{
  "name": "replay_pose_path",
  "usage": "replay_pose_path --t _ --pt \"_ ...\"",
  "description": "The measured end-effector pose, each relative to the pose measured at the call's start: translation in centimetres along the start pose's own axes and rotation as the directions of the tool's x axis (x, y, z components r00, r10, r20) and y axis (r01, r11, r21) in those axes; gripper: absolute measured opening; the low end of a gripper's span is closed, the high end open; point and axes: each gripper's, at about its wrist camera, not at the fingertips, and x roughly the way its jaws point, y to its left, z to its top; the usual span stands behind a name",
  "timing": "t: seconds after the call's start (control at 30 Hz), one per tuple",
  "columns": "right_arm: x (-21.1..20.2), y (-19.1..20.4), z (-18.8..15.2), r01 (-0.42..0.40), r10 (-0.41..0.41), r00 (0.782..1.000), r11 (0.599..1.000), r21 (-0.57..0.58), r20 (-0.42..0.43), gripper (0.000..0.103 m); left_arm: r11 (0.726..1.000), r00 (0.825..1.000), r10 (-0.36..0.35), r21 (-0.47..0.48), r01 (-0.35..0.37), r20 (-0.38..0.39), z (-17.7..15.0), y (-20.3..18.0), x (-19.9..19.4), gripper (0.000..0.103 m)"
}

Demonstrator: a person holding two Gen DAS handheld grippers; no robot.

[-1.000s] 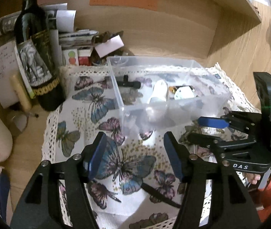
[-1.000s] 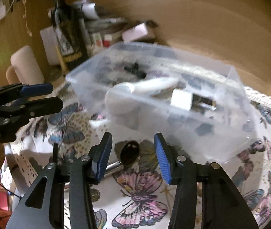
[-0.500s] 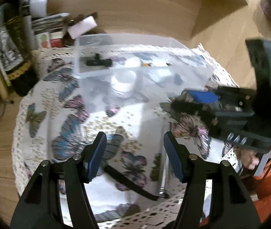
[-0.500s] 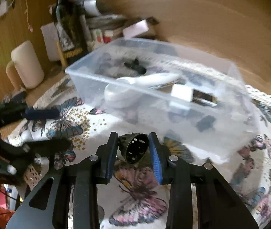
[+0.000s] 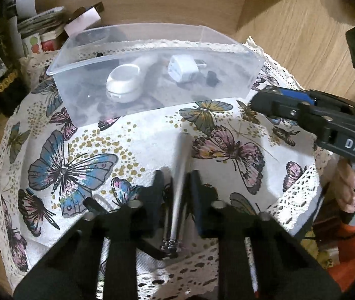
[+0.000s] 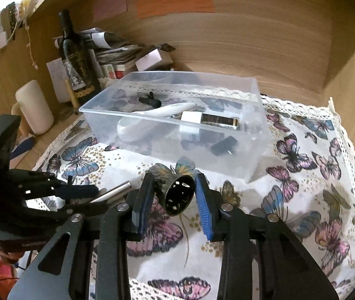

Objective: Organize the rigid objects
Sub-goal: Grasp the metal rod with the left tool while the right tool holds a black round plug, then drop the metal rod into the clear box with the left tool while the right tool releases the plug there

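Observation:
My left gripper (image 5: 176,187) has its jaws closing on a silver metal rod (image 5: 183,155), pads pressing its shaft just above the butterfly cloth (image 5: 77,155). In the right wrist view the left gripper (image 6: 95,195) is at the left with the rod (image 6: 117,190) sticking out of it. My right gripper (image 6: 173,197) is shut on a small black perforated cup (image 6: 178,195), held above the cloth in front of the clear plastic box (image 6: 252,135). The box (image 5: 227,87) holds a white scoop (image 5: 125,82), a white plug adapter (image 5: 182,71) and small black parts. The right gripper (image 5: 265,100) reaches in from the right.
A dark wine bottle (image 6: 74,55), a cream cylinder (image 6: 34,105) and stacked papers (image 6: 117,52) crowd the back left. Wooden walls close the back and right. A black strip (image 5: 150,247) lies under the left gripper. A person's hand (image 5: 350,187) holds the right gripper.
The left gripper came down and forward and shut on the silver rod. The right gripper closed on the black cup and lifted it off the cloth.

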Motion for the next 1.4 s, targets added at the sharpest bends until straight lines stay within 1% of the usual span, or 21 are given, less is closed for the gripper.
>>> replay_pose_path --t 0.2,0.33,0.43,0.57,0.67,0.83,1.0,1.13,1.27,1.4 --pt "-1.2 0.3 -0.2 0.005 -0.006 0.999 1.0 0.003 0.037 0.03 1.0 1.0 0.001 -0.021 0.0 0.023 0.2 0.2 -1.0 0.015" --pt "-2.4 0.4 0.4 0.012 -0.012 0.997 1.0 0.002 0.079 0.03 0.999 0.998 -0.005 -0.049 0.008 0.067 1.0 0.8 -2.6 0.015" --pt "-3.1 0.6 1.4 0.012 -0.011 0.993 1.0 -0.009 0.115 0.03 0.999 0.993 0.01 -0.05 -0.005 0.118 2.0 1.0 -4.4 0.015" --pt "-3.8 0.9 3.1 0.008 -0.004 0.987 1.0 -0.022 0.162 0.03 0.999 0.981 0.015 -0.052 -0.005 0.191 3.6 1.1 -6.9 0.015" --pt "-4.1 1.3 4.3 0.006 0.0 0.981 1.0 -0.028 0.193 0.03 0.998 0.968 0.043 -0.054 -0.03 0.249 5.0 1.3 -8.7 0.015" --pt "-4.6 1.4 6.5 0.013 -0.004 0.97 0.999 -0.036 0.242 0.03 0.997 0.948 0.066 -0.058 -0.051 0.311 8.1 1.9 -10.5 0.015" --pt "-4.7 0.8 8.5 0.031 -0.022 0.96 0.999 -0.029 0.278 0.03 0.996 0.935 0.085 -0.055 -0.071 0.344 10.9 2.9 -10.9 0.015" --pt "-4.3 0.0 9.1 0.044 -0.038 0.959 0.999 -0.017 0.281 0.03 0.995 0.935 0.093 -0.064 -0.076 0.342 12.4 3.8 -10.1 0.015" --pt "-3.4 -1.0 9.5 0.054 -0.052 0.963 0.999 -0.003 0.264 0.03 0.995 0.946 0.09 -0.067 -0.072 0.311 13.6 4.7 -7.8 0.015" --pt "-1.3 -2.0 9.8 0.072 -0.073 0.974 0.997 0.008 0.216 0.03 0.995 0.961 0.089 -0.07 -0.073 0.262 14.6 5.5 -4.8 0.015"
